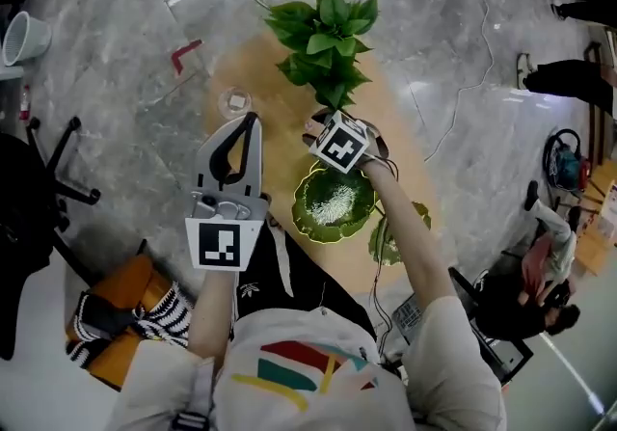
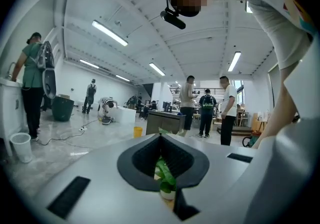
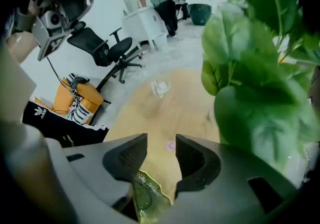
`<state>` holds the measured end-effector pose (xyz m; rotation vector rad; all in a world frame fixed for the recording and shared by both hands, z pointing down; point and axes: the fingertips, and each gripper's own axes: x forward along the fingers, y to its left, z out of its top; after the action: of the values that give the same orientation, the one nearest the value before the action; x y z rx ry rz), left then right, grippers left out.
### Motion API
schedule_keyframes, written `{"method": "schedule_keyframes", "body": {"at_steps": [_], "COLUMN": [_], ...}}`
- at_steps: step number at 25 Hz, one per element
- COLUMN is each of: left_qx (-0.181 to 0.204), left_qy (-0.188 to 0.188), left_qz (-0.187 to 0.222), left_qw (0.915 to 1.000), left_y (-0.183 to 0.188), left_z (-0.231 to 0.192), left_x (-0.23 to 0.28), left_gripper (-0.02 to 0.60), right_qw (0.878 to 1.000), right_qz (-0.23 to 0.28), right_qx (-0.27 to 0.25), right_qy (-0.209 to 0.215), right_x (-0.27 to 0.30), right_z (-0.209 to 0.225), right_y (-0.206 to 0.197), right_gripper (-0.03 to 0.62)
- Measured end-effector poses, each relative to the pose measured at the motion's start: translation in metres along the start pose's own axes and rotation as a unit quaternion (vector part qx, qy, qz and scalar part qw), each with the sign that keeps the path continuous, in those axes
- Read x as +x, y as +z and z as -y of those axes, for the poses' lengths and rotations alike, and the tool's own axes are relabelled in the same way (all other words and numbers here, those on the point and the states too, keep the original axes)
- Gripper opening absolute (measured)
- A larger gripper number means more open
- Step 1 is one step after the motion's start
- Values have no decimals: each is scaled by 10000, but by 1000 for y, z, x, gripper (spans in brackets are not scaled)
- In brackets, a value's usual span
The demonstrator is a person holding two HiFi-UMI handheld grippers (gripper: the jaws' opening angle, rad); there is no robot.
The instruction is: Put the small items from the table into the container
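Note:
My right gripper (image 3: 161, 144) points steeply down at the wooden table (image 1: 275, 159), with its jaws open. A small pink item (image 3: 171, 146) lies on the wood, seen in the gap between the tips; nothing is held. The green leaf-shaped dish (image 1: 333, 202) sits just under this gripper, and its rim (image 3: 145, 195) shows below the jaws. In the head view only the gripper's marker cube (image 1: 342, 145) shows, between the dish and the plant. My left gripper (image 1: 253, 121) hovers left of the dish, nearly level, shut and empty (image 2: 160, 137).
A leafy potted plant (image 1: 326, 39) stands at the far side of the table and crowds the right gripper view (image 3: 260, 82). A small clear glass (image 1: 234, 101) sits at the table's left. An orange bag (image 1: 116, 299), a black jacket (image 1: 308, 275) and an office chair (image 3: 107, 50) stand nearby.

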<state>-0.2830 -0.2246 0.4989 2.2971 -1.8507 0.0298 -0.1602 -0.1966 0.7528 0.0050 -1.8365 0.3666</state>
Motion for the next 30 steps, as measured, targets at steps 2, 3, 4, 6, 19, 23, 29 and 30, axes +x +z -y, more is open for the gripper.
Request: {"method": "schedule_keyframes", "body": {"at_steps": [2,3,4,6,19,23,29,30], "left_qx": [-76,-98,-108,-150,-15,53,402,476], "left_qy": [8,4,-8,-20,-141,-323,-1020,-1126], "left_qz": [-133,-192,-244,-313,-58,220,597,609], "left_qw": [9999,9998,9996,9994,9999,9992,9922,9906], "left_y": [-14,-20,-25,-32,10,52,108,115], "left_z": [-13,-19,-23,-30,-32,-5,47,56], "left_x": [6,9,12,17,22,16,4,2], "left_gripper": [9,9,9,9,9,9,9,9], "right_qw": [9996,9993,9989,9976,9973,9982,9865,9827], "right_qz": [-280,-375,-457,-678,-657,-235,762,925], "right_qx": [55,77,93,107,168,2,295,384], "right_qy": [25,24,35,68,-273,-549,-1422,-1559], "right_x": [26,36,44,58,19,-39,-140,-158], "right_z": [6,9,11,15,22,-1,-40,-48], "right_y": [-10,-13,-15,-21,-11,6,25,24], "right_gripper": [183,183,183,183,101,101,101,101]}}
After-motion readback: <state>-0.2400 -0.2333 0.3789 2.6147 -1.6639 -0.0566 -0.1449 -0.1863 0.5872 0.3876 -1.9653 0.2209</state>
